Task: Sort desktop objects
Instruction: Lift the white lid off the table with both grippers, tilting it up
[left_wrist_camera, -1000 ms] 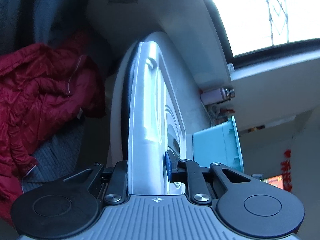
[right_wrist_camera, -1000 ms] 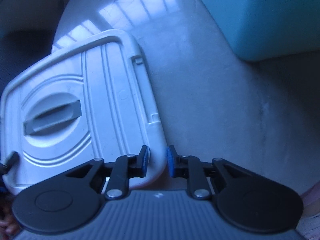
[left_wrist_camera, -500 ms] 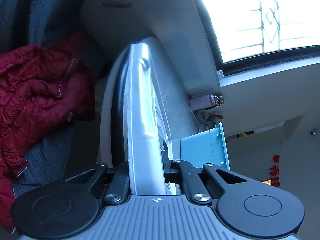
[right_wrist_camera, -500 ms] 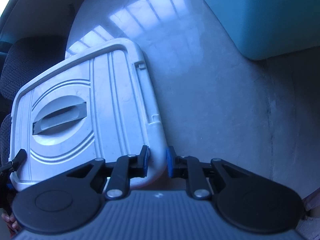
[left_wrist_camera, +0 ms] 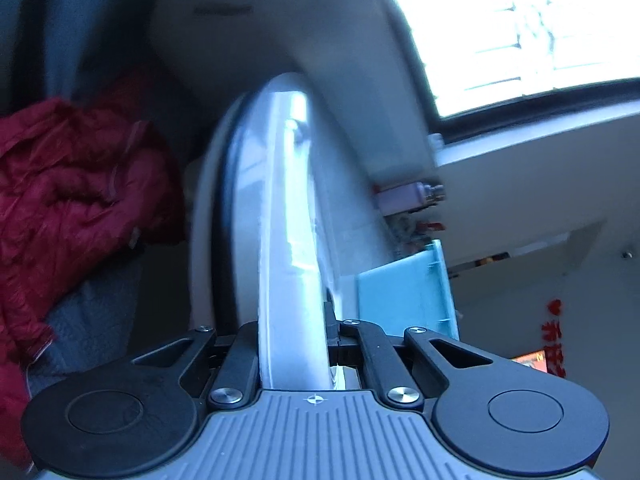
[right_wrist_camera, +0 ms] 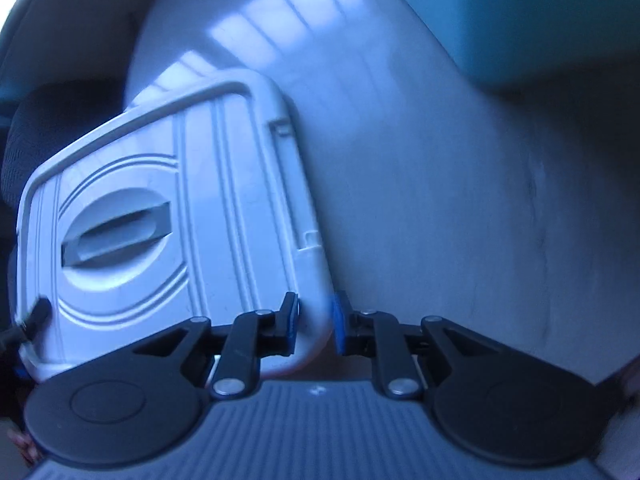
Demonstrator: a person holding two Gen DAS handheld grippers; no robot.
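Note:
A white plastic box lid (right_wrist_camera: 160, 220) with a grey recessed handle lies over the pale round table (right_wrist_camera: 440, 200). My right gripper (right_wrist_camera: 314, 320) is shut on the lid's near right corner, its blue pads pressed on the rim. In the left wrist view the lid (left_wrist_camera: 288, 240) shows edge-on, and my left gripper (left_wrist_camera: 294, 332) is shut on its rim. A left fingertip (right_wrist_camera: 36, 312) shows at the lid's left edge. The teal box (right_wrist_camera: 540, 20) stands at the table's far right, also seen as the teal box (left_wrist_camera: 400, 296) beyond the lid.
A red jacket (left_wrist_camera: 72, 208) lies on a grey seat to the left. A pink bottle (left_wrist_camera: 404, 200) stands by the wall under the bright window (left_wrist_camera: 520, 32). A dark chair (right_wrist_camera: 52, 128) sits beyond the table's left edge.
The left jaws closed onto the lid's rim, hiding the blue pad. The right gripper kept its grip while its view shifted, bringing the table's far edge and the chair into sight.

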